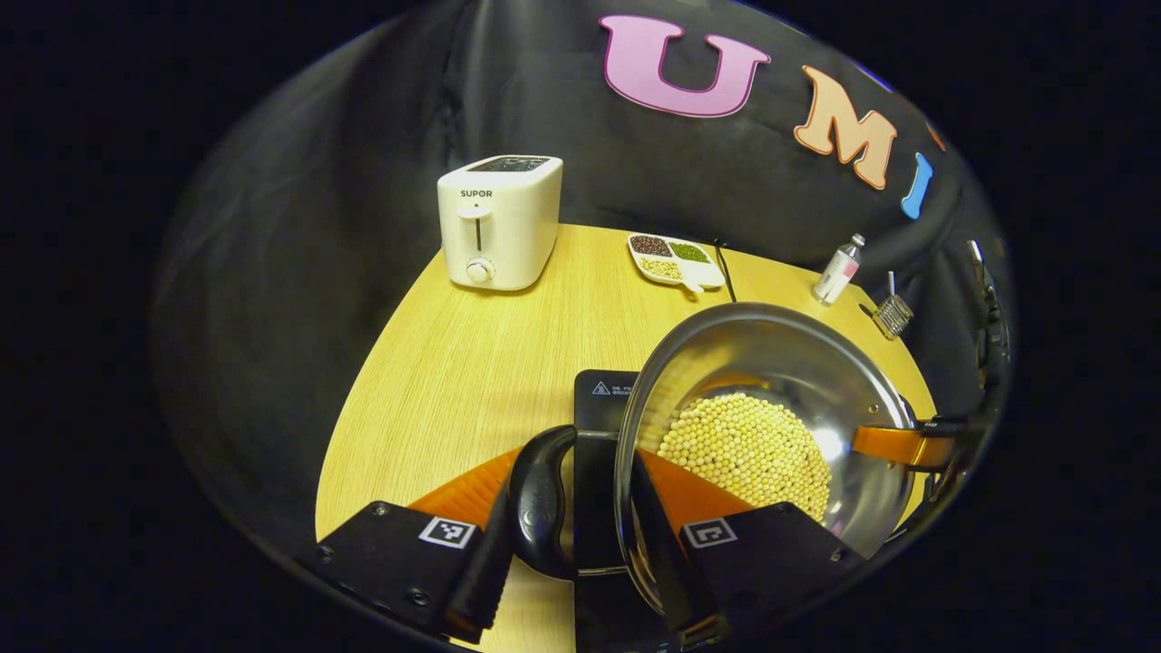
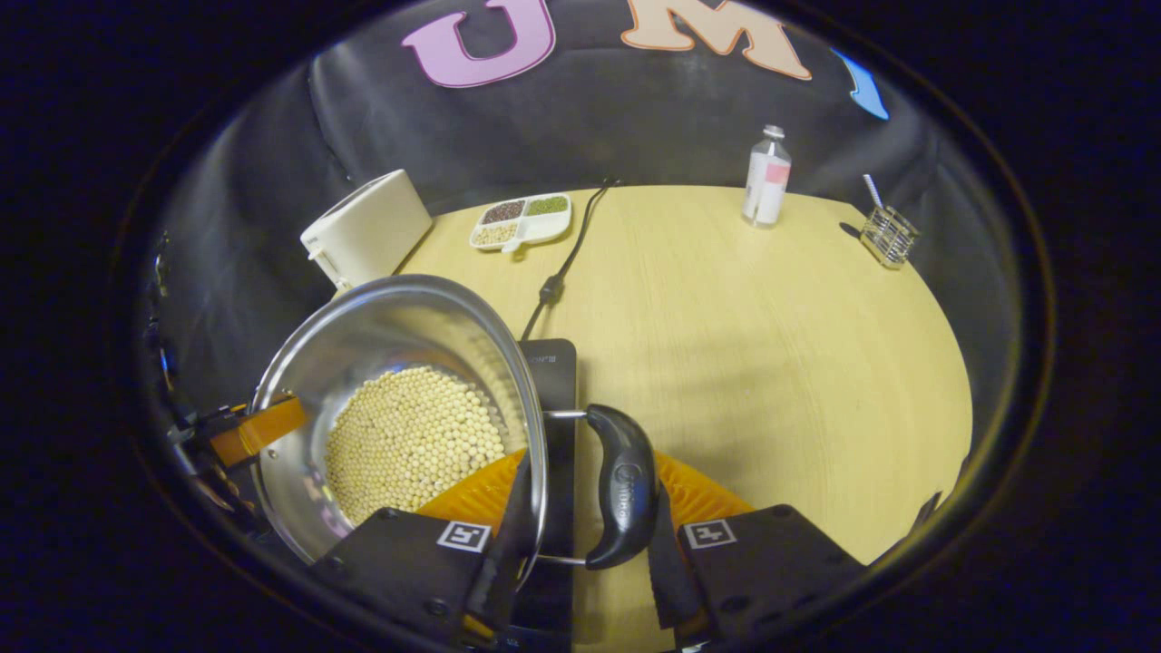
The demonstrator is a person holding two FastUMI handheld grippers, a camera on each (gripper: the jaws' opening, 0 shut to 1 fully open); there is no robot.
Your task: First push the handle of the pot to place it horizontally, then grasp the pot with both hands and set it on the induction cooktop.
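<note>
**Carrying the pot onto the cooktop**

Holding the table (image 2: 771, 345) as our frame, we placed everything by the pot (image 1: 771, 381). It was the biggest thing before us, steel, tilted toward the cameras, over the near end of the dark induction cooktop (image 2: 551, 363); whether it touched we could not tell. A bed of pale beans (image 2: 408, 435) lay inside. Our left gripper (image 1: 580, 553) was clamped across the pot's rim and one black handle (image 1: 540, 499); our right gripper (image 2: 580, 553) was clamped likewise on the opposite handle (image 2: 621, 485). We judged the set-down needed both sides lowered evenly, level, so the beans stayed put. Beyond the pot stood a toaster (image 1: 499, 222), a divided dish (image 1: 676, 258), a bottle (image 2: 766, 177).
</note>
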